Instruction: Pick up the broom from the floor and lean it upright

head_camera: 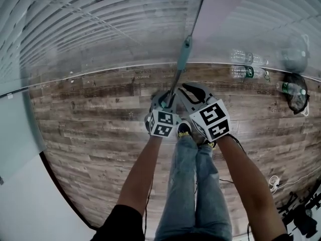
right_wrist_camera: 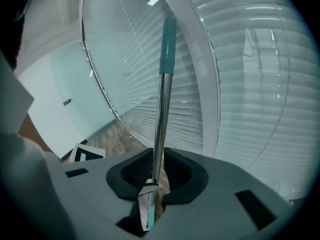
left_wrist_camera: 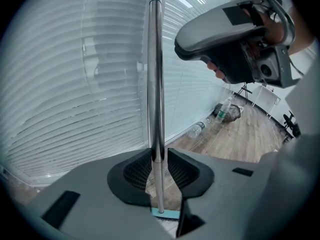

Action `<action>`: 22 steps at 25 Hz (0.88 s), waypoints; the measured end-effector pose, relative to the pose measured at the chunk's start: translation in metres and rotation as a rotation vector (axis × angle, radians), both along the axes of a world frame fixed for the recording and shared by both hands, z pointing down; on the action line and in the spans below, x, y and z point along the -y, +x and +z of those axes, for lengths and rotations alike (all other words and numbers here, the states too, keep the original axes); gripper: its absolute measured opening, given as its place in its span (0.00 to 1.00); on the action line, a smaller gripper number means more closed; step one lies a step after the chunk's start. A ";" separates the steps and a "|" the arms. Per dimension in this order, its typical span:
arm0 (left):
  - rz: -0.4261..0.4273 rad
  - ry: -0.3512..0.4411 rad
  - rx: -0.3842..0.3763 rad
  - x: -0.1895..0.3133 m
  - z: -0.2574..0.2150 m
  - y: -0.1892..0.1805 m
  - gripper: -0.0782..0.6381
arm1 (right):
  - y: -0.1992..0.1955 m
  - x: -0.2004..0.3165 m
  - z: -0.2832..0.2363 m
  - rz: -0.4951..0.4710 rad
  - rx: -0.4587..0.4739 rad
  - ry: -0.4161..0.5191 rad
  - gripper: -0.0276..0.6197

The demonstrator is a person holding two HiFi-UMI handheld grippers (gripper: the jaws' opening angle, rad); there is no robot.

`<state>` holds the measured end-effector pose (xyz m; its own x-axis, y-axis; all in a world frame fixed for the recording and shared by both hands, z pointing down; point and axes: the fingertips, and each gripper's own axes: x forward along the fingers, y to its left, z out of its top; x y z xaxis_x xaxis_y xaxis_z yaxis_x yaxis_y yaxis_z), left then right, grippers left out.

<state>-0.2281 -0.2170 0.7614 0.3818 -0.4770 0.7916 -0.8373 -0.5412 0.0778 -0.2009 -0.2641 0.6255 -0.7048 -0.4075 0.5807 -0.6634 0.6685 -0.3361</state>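
Note:
The broom stands nearly upright in front of the person, close to the glass wall with blinds (head_camera: 100, 29). Its metal handle (head_camera: 175, 82) carries a teal grip (head_camera: 184, 53) higher up. My left gripper (head_camera: 168, 103) is shut on the handle (left_wrist_camera: 158, 134), the black pads pressing on both sides. Just beside it, my right gripper (head_camera: 186, 92) is shut on the same pole (right_wrist_camera: 161, 134); the teal grip (right_wrist_camera: 167, 44) rises above it. The teal broom head (left_wrist_camera: 165, 213) shows far below between the jaws, also in the right gripper view (right_wrist_camera: 149, 215). The right gripper (left_wrist_camera: 235, 39) hangs at the upper right of the left gripper view.
Several plastic bottles (head_camera: 247, 72) and a dark bag (head_camera: 296, 94) lie on the wooden floor (head_camera: 90, 124) along the glass wall at the right. Cables and a stand (head_camera: 296, 210) sit at the lower right. A white panel (head_camera: 20, 134) stands at the left. The person's legs (head_camera: 193, 185) are below the grippers.

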 end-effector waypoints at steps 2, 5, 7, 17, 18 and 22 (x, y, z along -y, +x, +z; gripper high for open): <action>-0.003 -0.004 -0.007 -0.001 -0.005 0.000 0.24 | 0.005 -0.006 -0.004 0.014 0.009 -0.018 0.15; 0.002 -0.004 -0.017 -0.003 -0.012 0.000 0.24 | 0.010 -0.017 -0.011 0.010 0.002 -0.017 0.15; 0.008 -0.006 -0.010 -0.002 -0.014 0.000 0.25 | 0.013 -0.020 -0.017 0.000 0.000 -0.010 0.15; 0.036 0.020 0.001 -0.024 -0.087 -0.012 0.26 | 0.066 -0.055 -0.100 -0.009 -0.024 0.048 0.15; 0.040 0.033 -0.003 -0.028 -0.104 -0.013 0.26 | 0.078 -0.062 -0.114 -0.008 -0.027 0.055 0.15; 0.077 0.101 -0.022 -0.048 -0.182 -0.010 0.26 | 0.136 -0.085 -0.178 0.038 -0.032 0.099 0.15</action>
